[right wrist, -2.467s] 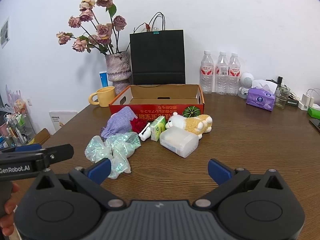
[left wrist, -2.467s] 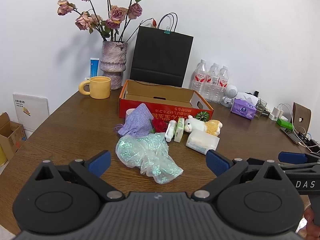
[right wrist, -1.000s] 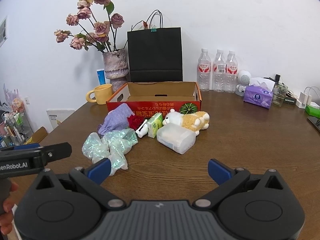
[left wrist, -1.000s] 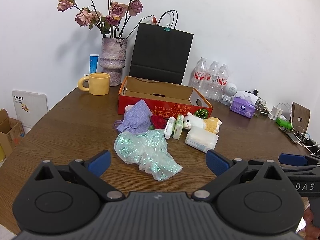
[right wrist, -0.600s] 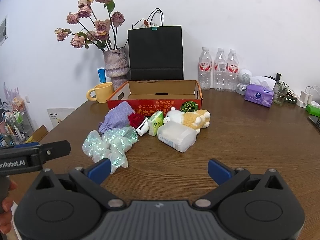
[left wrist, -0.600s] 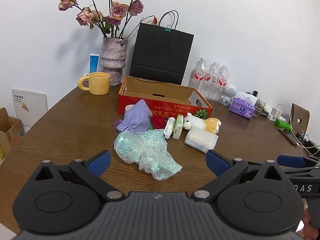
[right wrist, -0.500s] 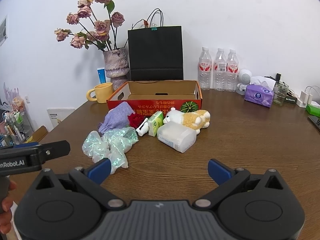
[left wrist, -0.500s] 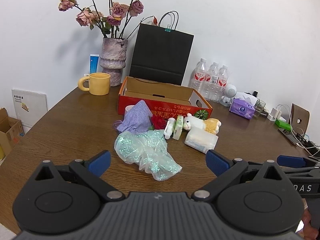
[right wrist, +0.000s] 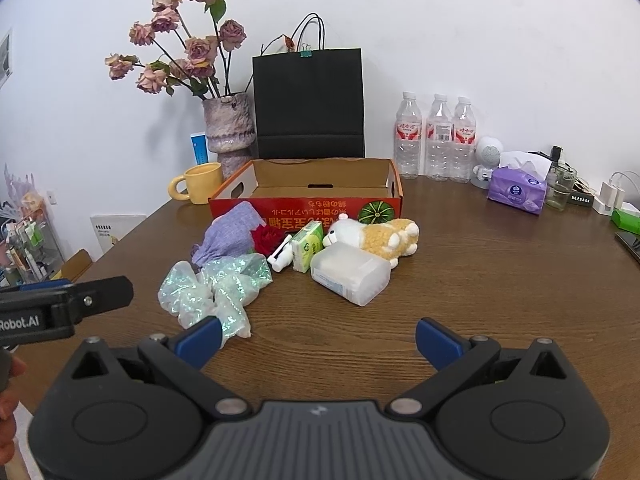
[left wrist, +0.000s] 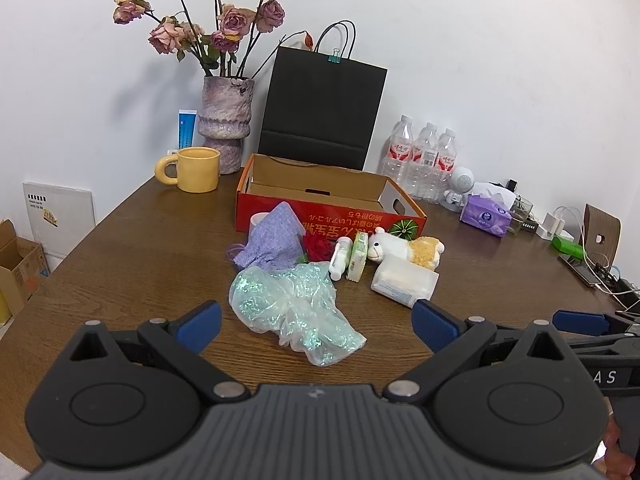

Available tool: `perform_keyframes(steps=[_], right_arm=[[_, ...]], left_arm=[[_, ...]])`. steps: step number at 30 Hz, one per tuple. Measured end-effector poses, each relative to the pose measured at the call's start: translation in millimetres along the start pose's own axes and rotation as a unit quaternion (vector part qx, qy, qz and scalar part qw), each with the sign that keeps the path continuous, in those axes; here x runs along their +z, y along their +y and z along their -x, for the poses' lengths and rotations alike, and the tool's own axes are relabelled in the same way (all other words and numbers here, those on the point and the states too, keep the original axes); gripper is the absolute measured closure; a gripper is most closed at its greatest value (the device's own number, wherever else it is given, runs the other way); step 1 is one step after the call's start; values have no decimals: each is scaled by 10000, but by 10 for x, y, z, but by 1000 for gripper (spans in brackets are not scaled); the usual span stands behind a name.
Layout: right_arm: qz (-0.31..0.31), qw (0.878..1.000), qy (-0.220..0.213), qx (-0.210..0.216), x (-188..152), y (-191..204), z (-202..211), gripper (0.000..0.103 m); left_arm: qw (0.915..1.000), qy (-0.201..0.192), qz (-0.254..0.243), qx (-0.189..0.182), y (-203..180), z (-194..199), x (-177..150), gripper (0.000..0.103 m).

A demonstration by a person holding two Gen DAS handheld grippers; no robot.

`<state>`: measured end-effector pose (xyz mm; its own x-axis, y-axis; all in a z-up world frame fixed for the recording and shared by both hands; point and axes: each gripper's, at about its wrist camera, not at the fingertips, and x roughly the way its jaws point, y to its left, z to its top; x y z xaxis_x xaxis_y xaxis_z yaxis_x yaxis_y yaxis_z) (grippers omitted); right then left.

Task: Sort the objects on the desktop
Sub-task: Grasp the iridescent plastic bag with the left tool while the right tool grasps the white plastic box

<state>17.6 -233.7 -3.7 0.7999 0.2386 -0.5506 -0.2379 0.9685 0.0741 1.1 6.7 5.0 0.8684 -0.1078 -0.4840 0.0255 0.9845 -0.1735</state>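
While both grippers' fingers point(left wrist: 199, 321) gape empty, the cardboard box point(right wrist: 320, 200) (open-topped) looks bare inside.

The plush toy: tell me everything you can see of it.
The plush toy is a small soft animal with a white head and a yellow-tan fuzzy body. It lies on its side on the table, head toward the green packet, just before the red box. The clear plastic tub sits against its front. Neither gripper touches it.
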Motion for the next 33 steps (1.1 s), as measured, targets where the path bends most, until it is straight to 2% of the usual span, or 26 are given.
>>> perform_keyframes(steps=[7, 16, 22, 33], right_arm=[[79, 10000, 1, 3, 43, -10, -108, 0], [109, 9998, 169, 82, 106, -105, -522, 0], [259, 9994, 216, 29, 186, -222, -935, 0], [683, 9959, 588, 41, 296, -443, -1830, 0]], left_arm=[[9999, 83, 12, 65, 30, -130, 35, 0], [9989, 430, 108, 181, 142, -537, 61, 0], [9979, 584, 120, 264, 232, -861, 97, 0], [9926, 1094, 230, 467, 346, -1570, 91, 0]])
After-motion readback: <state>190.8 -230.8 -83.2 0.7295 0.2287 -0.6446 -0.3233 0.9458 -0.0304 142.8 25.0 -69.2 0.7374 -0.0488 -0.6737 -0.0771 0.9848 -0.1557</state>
